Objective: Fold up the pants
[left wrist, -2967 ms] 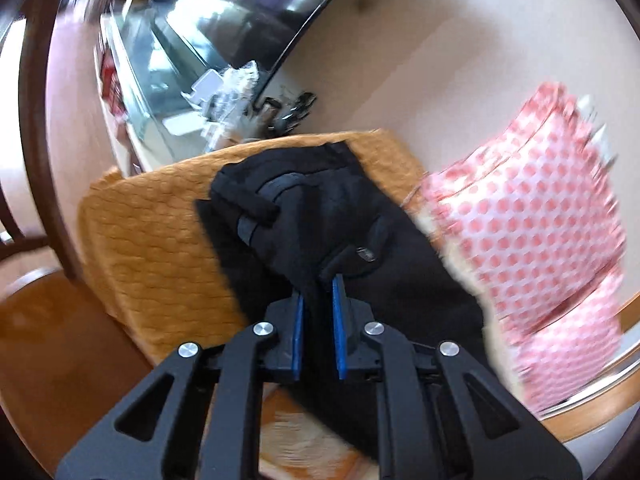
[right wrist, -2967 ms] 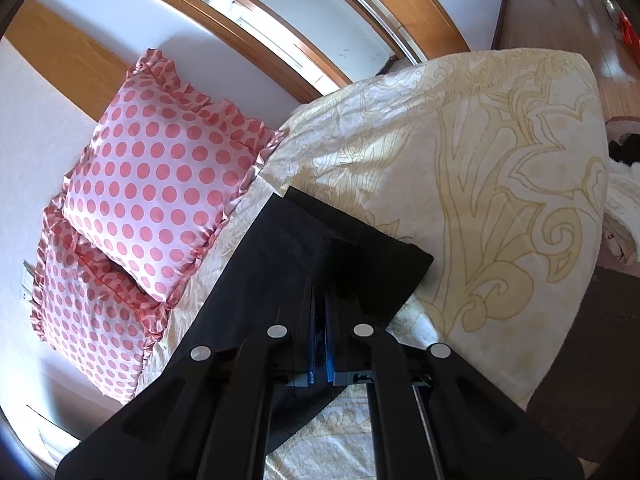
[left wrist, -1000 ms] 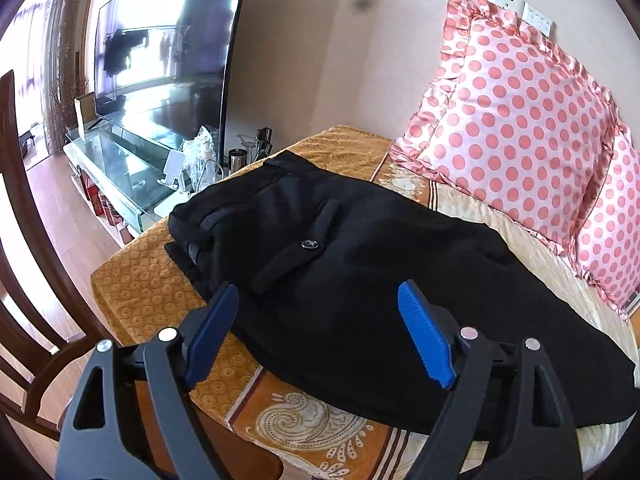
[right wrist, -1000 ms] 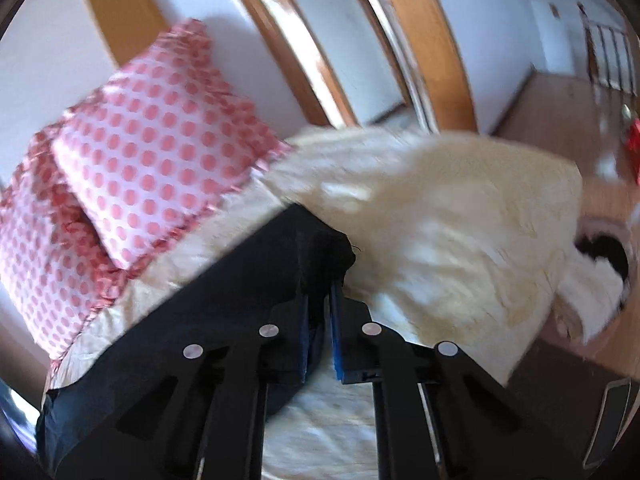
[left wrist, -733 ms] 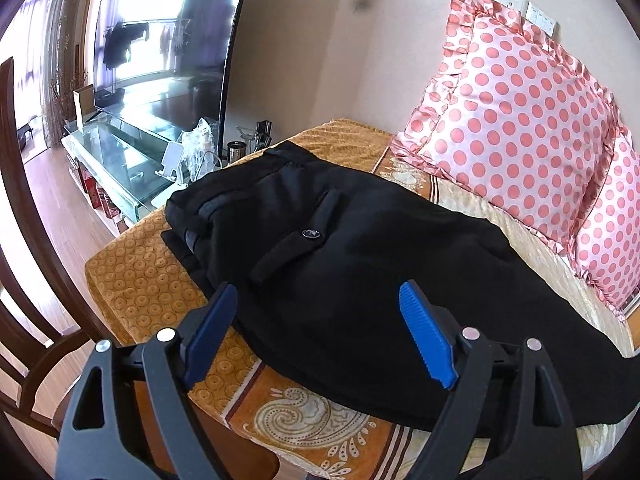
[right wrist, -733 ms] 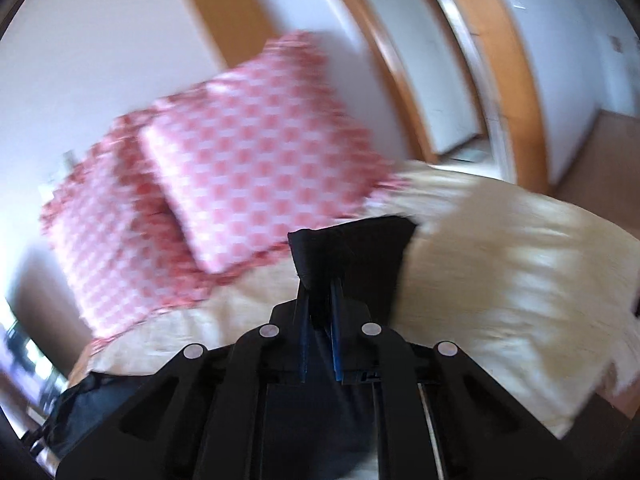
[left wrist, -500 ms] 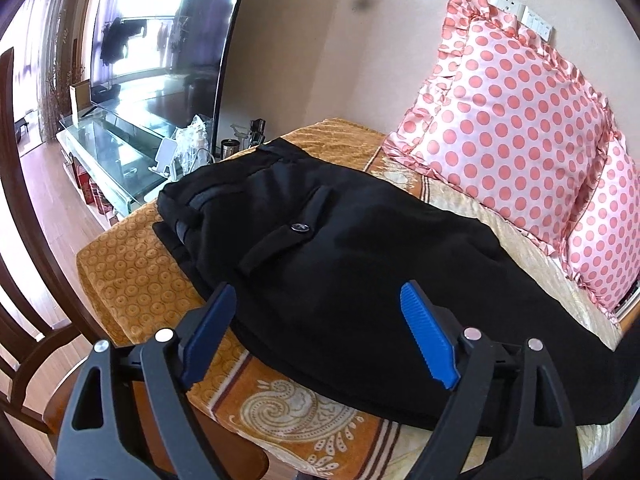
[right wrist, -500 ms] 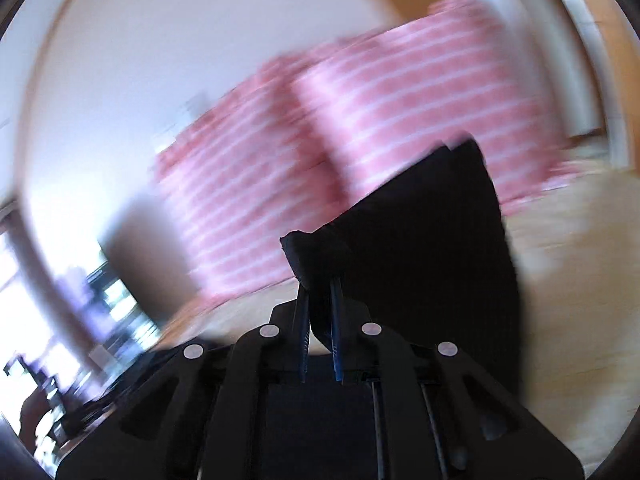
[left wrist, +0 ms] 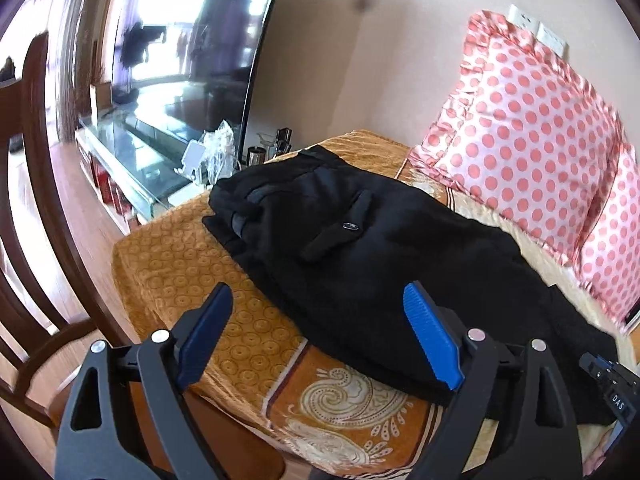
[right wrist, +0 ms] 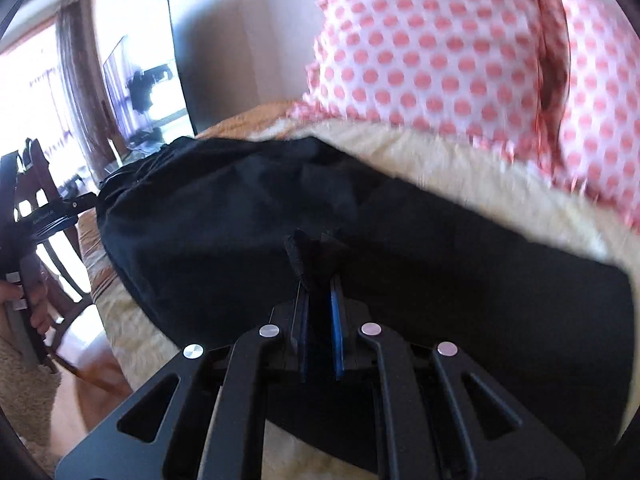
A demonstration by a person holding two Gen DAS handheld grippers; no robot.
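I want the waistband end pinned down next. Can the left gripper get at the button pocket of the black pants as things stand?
Probably yes. The left gripper is open and empty, pointing at the black pants; the button pocket lies uncovered on top, with nothing between it and the fingers.

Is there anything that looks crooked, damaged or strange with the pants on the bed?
Nothing looks damaged. The black pants lie mostly flat on the bed cover; only the bit pinched in the right tool stands up bunched.

Pants (left wrist: 380,248) on bed (left wrist: 224,280) (pillows (left wrist: 532,152) behind)
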